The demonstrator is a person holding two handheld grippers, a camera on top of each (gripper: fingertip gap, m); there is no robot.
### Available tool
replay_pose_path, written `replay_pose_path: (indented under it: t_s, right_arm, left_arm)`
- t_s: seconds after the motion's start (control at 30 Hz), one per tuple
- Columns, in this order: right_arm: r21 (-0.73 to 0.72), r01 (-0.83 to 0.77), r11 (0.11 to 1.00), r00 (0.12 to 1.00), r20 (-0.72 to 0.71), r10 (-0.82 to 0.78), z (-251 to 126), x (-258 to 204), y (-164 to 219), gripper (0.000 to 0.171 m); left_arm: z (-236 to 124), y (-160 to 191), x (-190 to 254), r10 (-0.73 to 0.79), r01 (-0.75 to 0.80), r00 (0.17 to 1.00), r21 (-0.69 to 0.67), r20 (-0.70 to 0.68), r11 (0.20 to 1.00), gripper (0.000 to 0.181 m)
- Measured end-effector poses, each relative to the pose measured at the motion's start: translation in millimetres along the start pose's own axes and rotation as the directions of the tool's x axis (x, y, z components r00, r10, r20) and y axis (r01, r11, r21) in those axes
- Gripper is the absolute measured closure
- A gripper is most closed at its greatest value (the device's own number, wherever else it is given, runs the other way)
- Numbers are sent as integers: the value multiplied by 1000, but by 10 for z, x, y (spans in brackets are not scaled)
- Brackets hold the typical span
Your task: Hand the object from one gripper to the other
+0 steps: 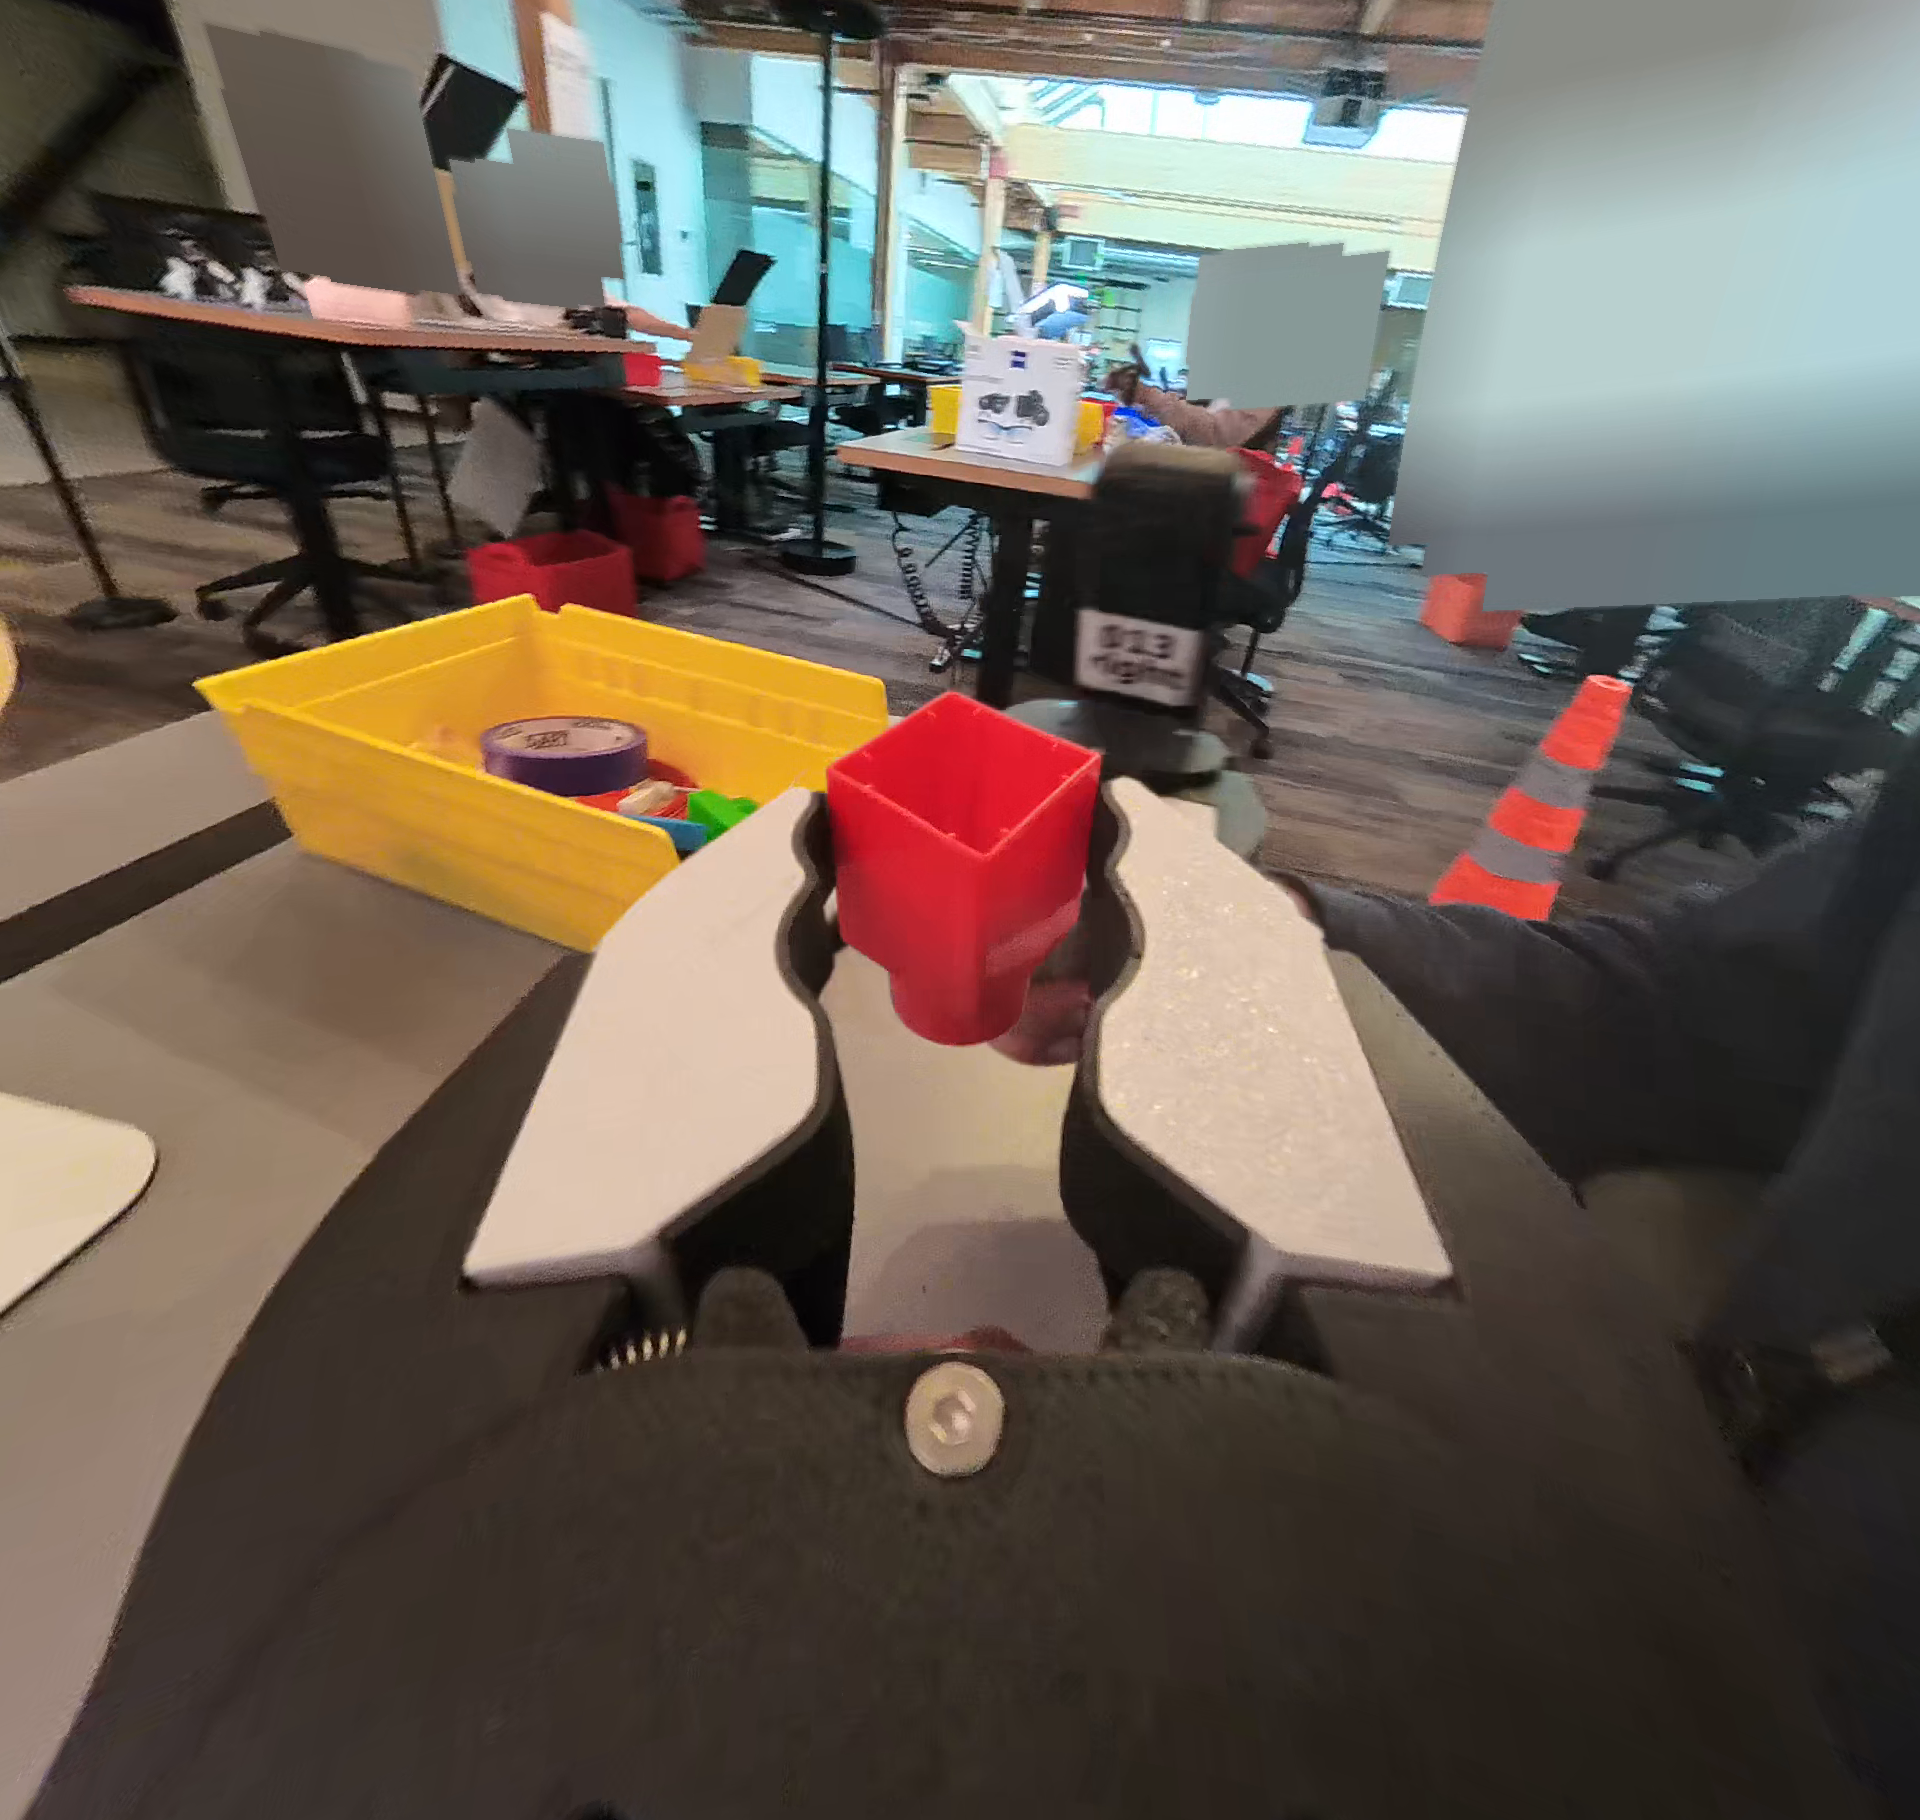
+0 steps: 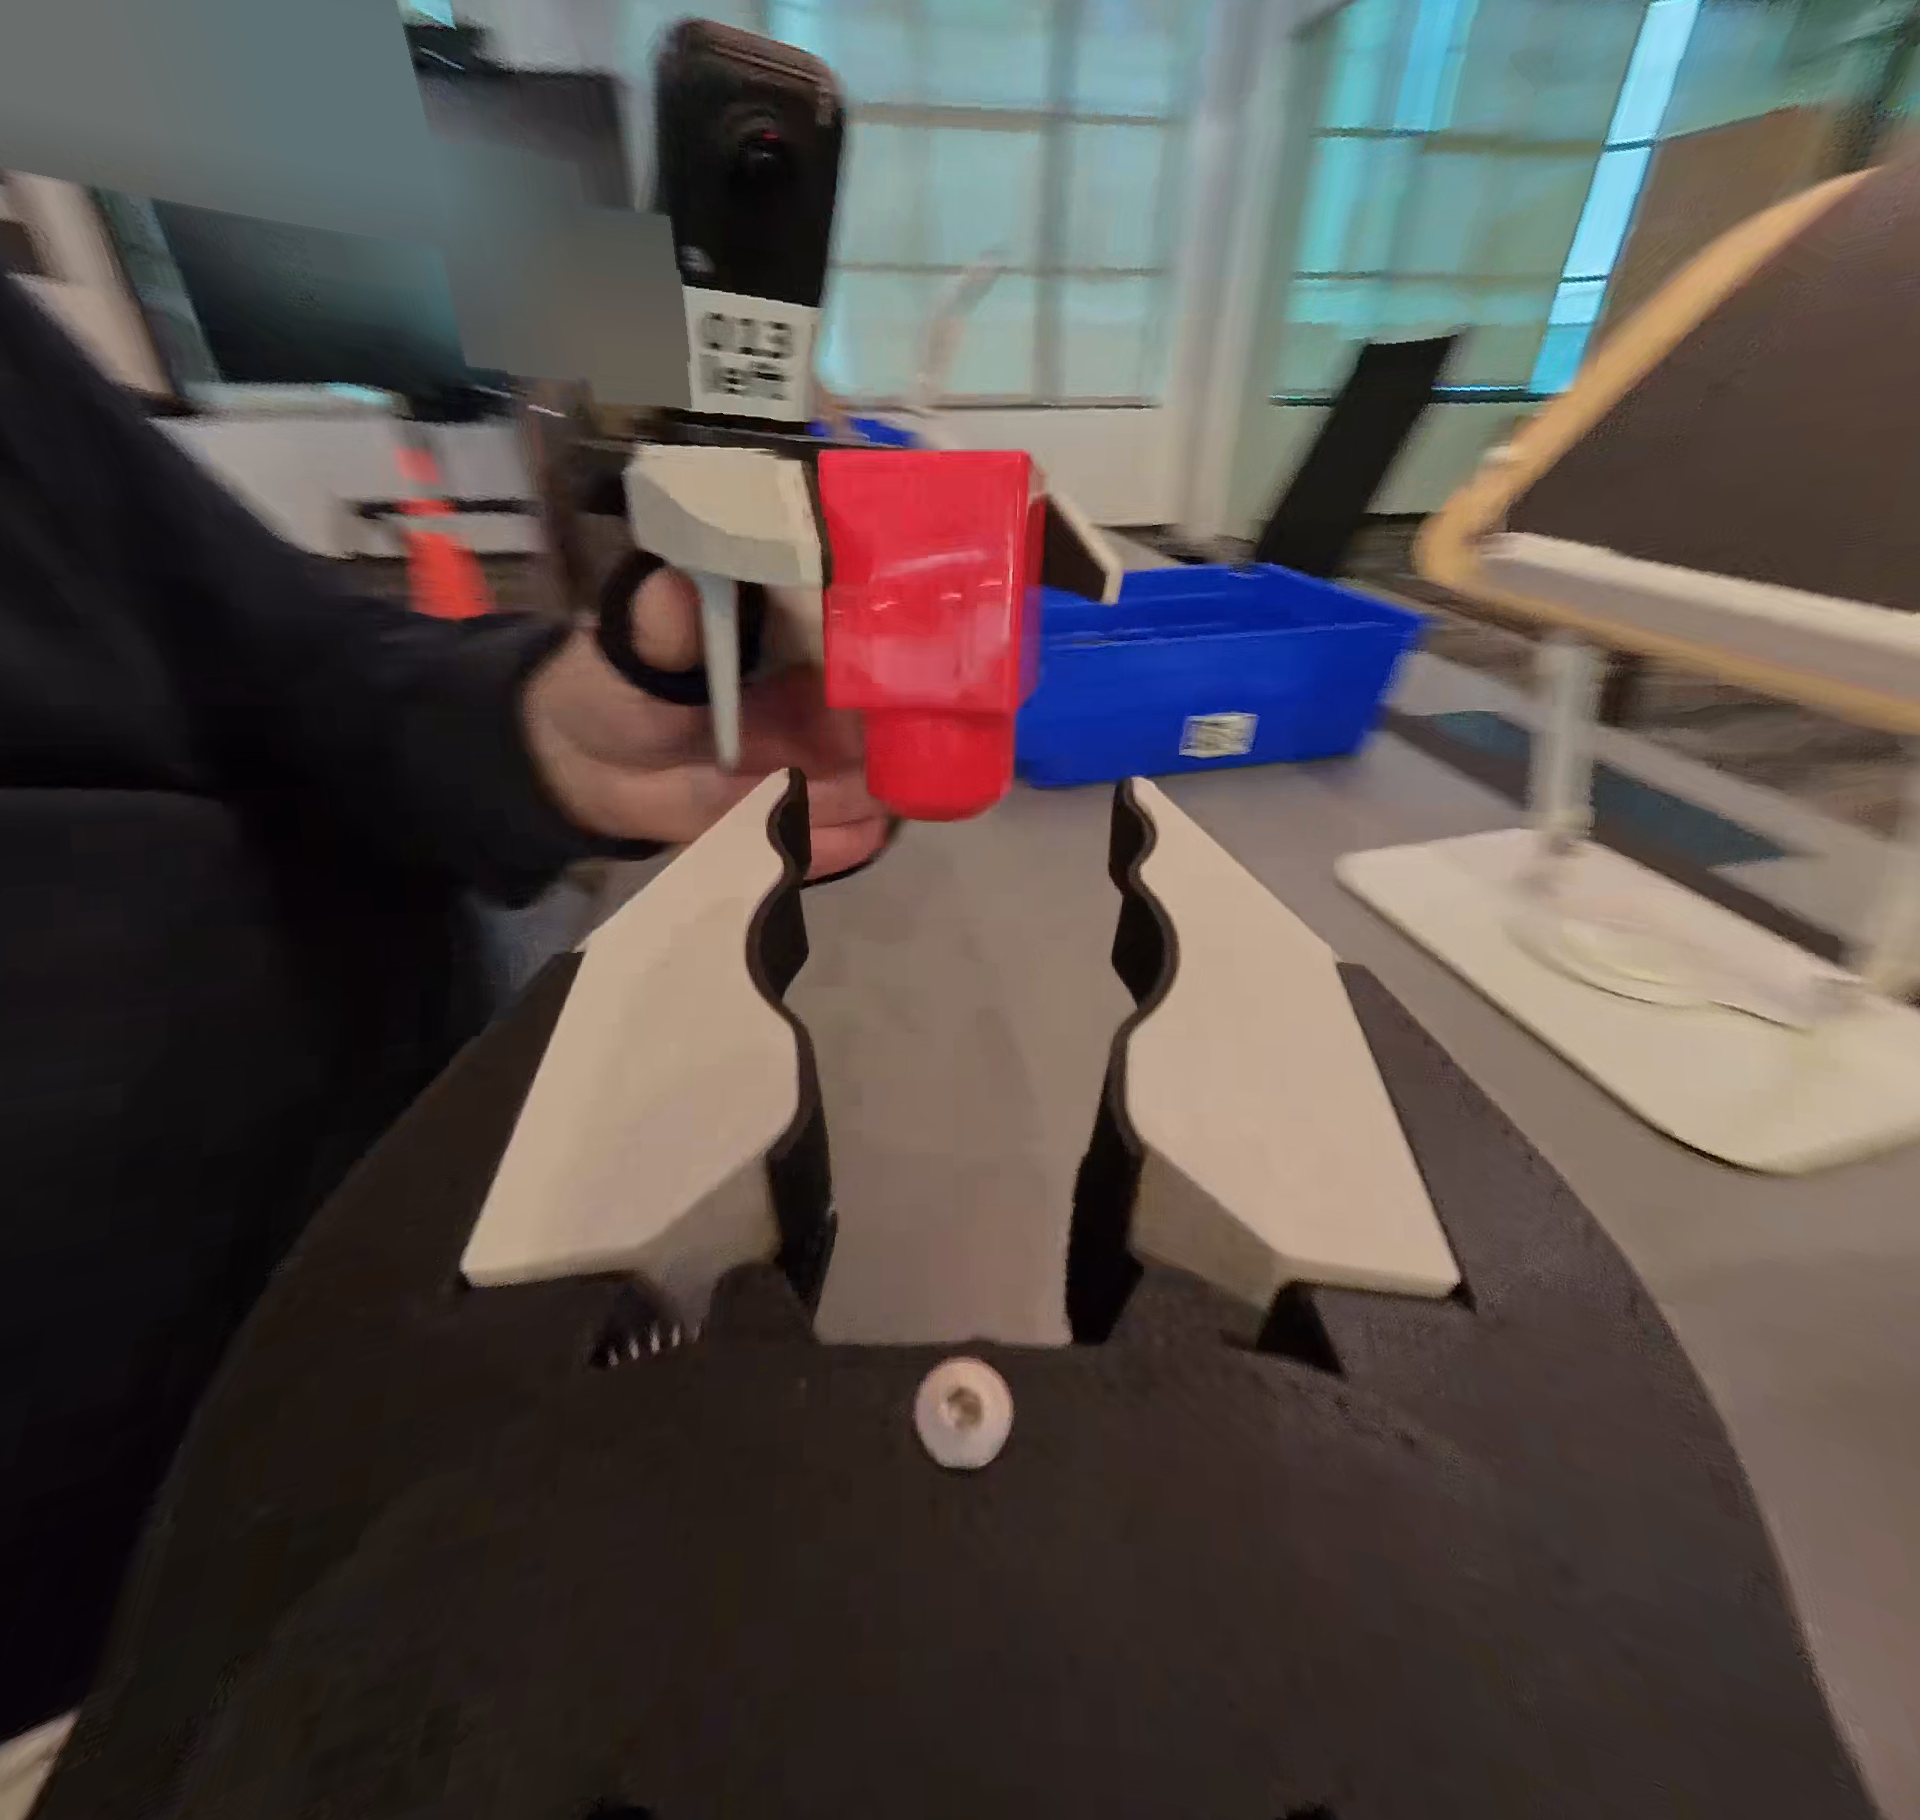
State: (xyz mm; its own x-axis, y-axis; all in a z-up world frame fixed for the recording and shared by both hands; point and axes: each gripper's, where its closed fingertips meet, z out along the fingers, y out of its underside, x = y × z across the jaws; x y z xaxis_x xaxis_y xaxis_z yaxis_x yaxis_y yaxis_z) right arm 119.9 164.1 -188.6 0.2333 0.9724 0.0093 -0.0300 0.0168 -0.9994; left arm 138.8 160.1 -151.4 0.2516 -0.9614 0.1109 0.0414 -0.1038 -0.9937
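A red plastic piece point(image 1: 956, 887) has a square open top and a round stub at its base. My left gripper point(image 1: 961, 804) is shut on its square body and holds it upright above the grey table point(image 1: 260, 991). In the right wrist view the red piece point(image 2: 920, 607) hangs between the left gripper's fingers point(image 2: 727, 523), with a person's hand behind. My right gripper point(image 2: 956, 788) is open and empty, its tips just below and in front of the round stub, not touching it. The right gripper's black camera mount point(image 1: 1153, 565) shows behind the piece.
A yellow bin point(image 1: 416, 814) with a purple tape roll point(image 1: 566, 752) and small coloured parts stands at the left on the table. A blue bin point(image 2: 1195, 669) stands behind the piece. A white stand base point(image 2: 1662, 1022) lies at the right. An orange cone point(image 1: 1538, 814) is on the floor. My right fingertips sit around 4 cm from my left ones.
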Motion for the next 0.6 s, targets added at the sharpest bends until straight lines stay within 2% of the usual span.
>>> replay_pose_path:
  t_s: [0.13, 0.23, 0.4, 0.6]
  right_arm:
    - [-154, 125, 980, 946, -279, -164, 30, 185, 83, 119]
    - [-255, 187, 949, 875, -395, -279, 49, 259, 141, 123]
    - [-347, 206, 915, 815, -456, -357, 87, 257, 197, 143]
    - [-337, 163, 927, 838, -449, -310, 89, 270, 235, 143]
  left_arm:
    - [48, 73, -138, -67, 67, 990, 0, 128, 998, 135]
    - [76, 127, -188, -124, 124, 973, 14, 196, 992, 135]
    - [53, 161, -301, -164, 157, 938, 45, 305, 987, 135]
    - [65, 195, -321, -132, 135, 927, 18, 351, 991, 135]
